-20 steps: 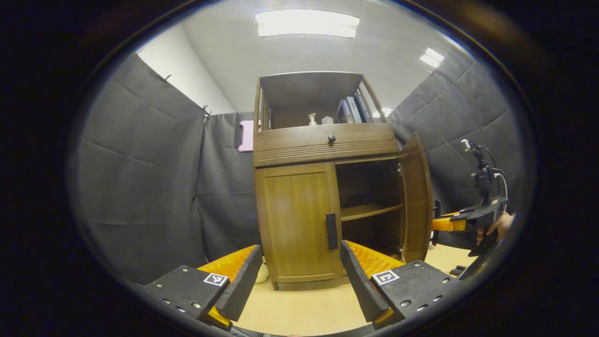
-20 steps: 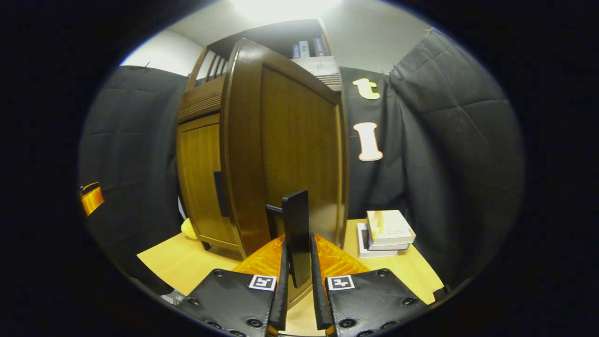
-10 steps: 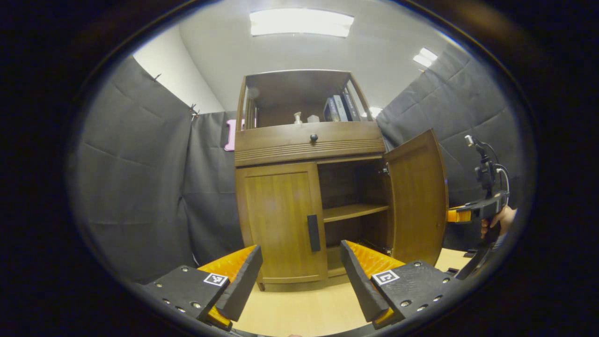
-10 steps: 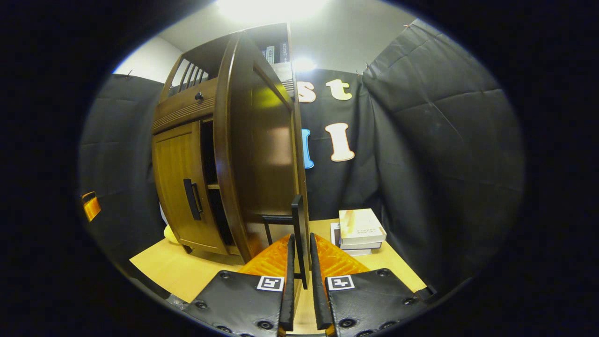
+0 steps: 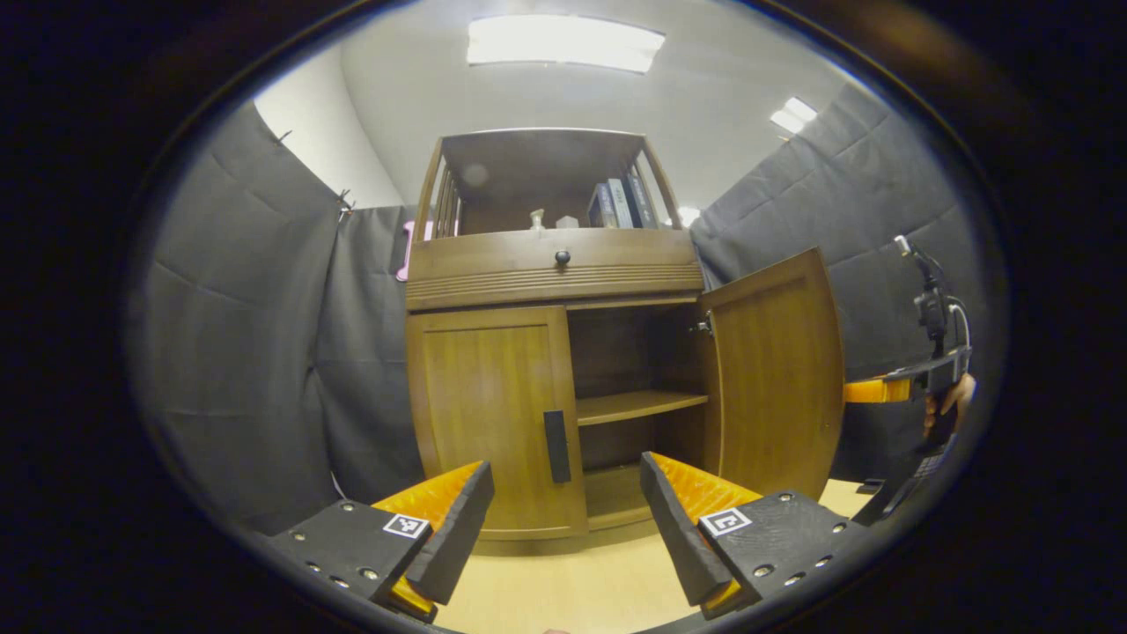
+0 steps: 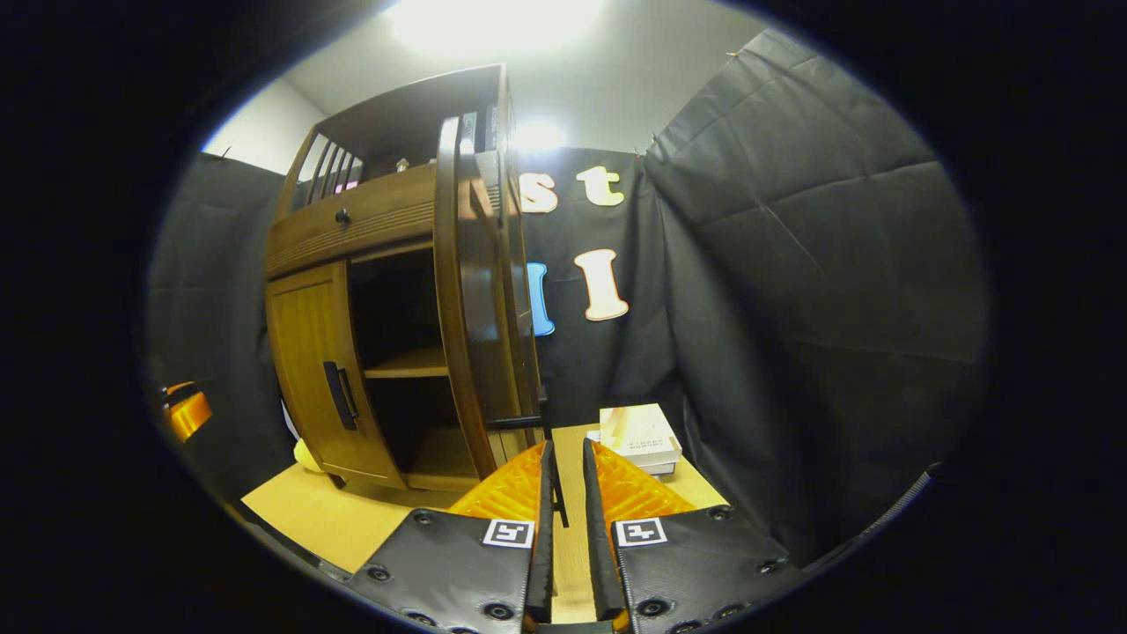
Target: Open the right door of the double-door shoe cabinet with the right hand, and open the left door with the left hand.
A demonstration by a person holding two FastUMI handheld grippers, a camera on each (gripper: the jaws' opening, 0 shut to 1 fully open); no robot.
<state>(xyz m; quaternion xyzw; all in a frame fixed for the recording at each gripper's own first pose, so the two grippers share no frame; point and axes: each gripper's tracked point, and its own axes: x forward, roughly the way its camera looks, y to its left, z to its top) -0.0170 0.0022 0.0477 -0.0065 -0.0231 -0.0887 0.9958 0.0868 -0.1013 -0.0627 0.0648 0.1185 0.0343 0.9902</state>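
Recording booth: black cloth walls, strip ceiling light.

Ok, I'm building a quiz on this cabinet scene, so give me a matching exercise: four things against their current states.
Things:
1. brown wooden left cabinet door
2. brown wooden right cabinet door
3. left tool with orange-and-black fingers
4. right tool with orange-and-black fingers

States:
A. swung wide open
B. open, grasping nothing
C. closed flat against the cabinet
D. fingers nearly together around the thin black handle of the right door

Pairs: 1-C, 2-A, 3-B, 4-D
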